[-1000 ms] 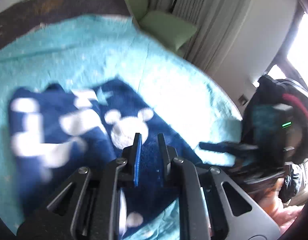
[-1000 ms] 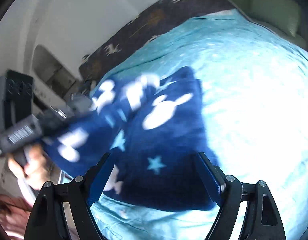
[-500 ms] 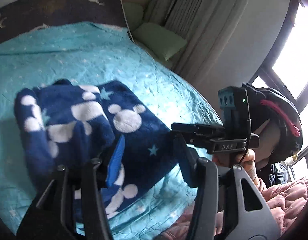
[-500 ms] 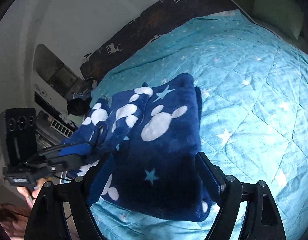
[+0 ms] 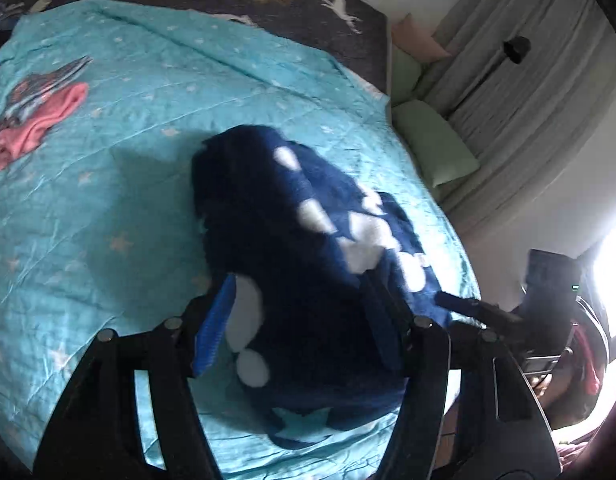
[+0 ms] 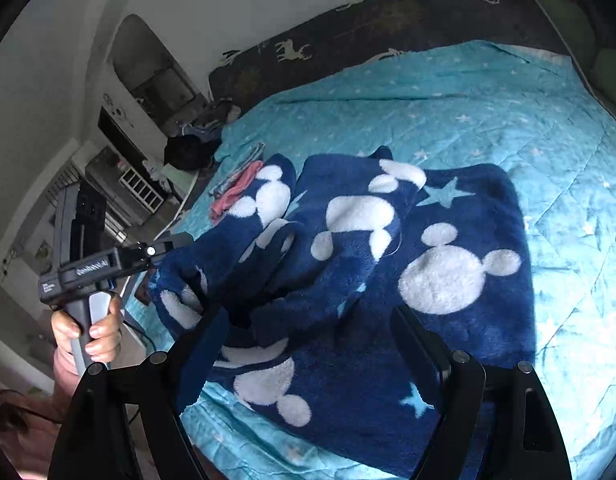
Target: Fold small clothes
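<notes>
Navy fleece garment [image 6: 392, 264] lies rumpled on teal bedspread [image 6: 508, 112]. Left gripper [image 5: 300, 320] jaws wide around its near edge. Right gripper [image 6: 308, 340] jaws wide, empty above it.

A fleecy navy-blue garment [image 6: 392, 272] printed with white mouse-head shapes and pale blue stars lies on a turquoise quilted bedspread [image 6: 508, 112] dotted with small white stars, beside a crumpled coral-pink cloth [image 5: 40, 124], a dark headboard cover [image 6: 388, 20] with cream deer, and pale green pillows [image 5: 436, 140].
</notes>
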The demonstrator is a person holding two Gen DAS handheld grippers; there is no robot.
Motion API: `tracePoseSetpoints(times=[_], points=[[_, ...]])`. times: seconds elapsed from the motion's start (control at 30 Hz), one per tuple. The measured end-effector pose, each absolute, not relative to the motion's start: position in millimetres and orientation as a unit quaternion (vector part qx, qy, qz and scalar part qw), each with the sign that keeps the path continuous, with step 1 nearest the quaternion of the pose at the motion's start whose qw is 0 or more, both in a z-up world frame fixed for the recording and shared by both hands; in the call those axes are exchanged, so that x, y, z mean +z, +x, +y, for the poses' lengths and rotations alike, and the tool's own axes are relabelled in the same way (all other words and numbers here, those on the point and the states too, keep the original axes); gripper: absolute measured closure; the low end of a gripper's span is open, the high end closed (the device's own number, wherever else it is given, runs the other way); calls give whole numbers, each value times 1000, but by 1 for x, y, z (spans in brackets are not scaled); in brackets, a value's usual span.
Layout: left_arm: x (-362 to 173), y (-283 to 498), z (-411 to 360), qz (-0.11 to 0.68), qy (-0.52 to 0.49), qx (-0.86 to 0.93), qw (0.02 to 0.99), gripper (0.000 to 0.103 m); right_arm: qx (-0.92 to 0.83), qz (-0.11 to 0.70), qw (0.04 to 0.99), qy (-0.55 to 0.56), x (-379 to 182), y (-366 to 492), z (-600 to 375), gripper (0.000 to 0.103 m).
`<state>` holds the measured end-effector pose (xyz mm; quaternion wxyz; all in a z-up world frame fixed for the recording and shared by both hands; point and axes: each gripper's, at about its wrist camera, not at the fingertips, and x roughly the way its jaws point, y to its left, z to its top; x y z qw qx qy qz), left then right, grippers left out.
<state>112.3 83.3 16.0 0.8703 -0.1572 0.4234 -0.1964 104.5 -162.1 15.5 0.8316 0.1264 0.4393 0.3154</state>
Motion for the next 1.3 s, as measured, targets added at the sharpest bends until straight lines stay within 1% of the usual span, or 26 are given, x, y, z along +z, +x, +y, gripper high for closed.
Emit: tracePoseSetpoints(times=[0.03, 0.07, 0.1, 0.17, 0.2, 0.23, 0.27, 0.3, 0.37, 0.47, 0.53, 0.67, 0.87, 1.03, 1.23, 1.3], points=[[21, 114, 76, 421, -150, -206, 871, 34, 315, 443, 829, 130, 13, 105, -159, 18], [24, 116, 69, 419, -140, -213, 871, 25, 313, 446, 827, 136, 10, 106, -158, 18], [27, 122, 57, 421, -118, -221, 872, 20, 309, 449, 826, 142, 6, 107, -158, 18], [24, 130, 43, 439, -68, -209, 871, 21, 300, 453, 825, 156, 0, 107, -159, 18], [16, 137, 34, 453, -41, -190, 870, 34, 296, 454, 824, 165, -3, 107, -161, 18], [9, 143, 31, 465, -33, -187, 865, 51, 294, 456, 822, 174, -4, 107, -163, 18], [0, 150, 29, 482, -42, -194, 854, 72, 293, 458, 818, 189, -7, 108, -166, 18], [-4, 151, 35, 483, -58, -199, 851, 76, 293, 460, 813, 203, -9, 109, -168, 18], [2, 145, 37, 460, -63, -209, 861, 80, 294, 467, 802, 228, -14, 113, -173, 18], [22, 123, 32, 417, -65, -263, 868, 81, 297, 475, 792, 242, -18, 123, -177, 18], [33, 112, 19, 398, -45, -282, 872, 81, 302, 480, 784, 251, -21, 132, -177, 18], [24, 112, -2, 414, -27, -288, 863, 81, 340, 484, 747, 302, -31, 151, -180, 18], [13, 122, -11, 422, -70, -312, 848, 79, 367, 480, 708, 366, -42, 163, -198, 18], [-7, 127, -24, 443, -70, -317, 836, 76, 369, 501, 686, 378, -49, 174, -202, 18], [-11, 116, -22, 438, -77, -325, 835, 72, 355, 531, 677, 366, -51, 199, -190, 17], [-10, 112, -23, 434, -71, -329, 836, 67, 351, 541, 677, 355, -51, 209, -181, 16]])
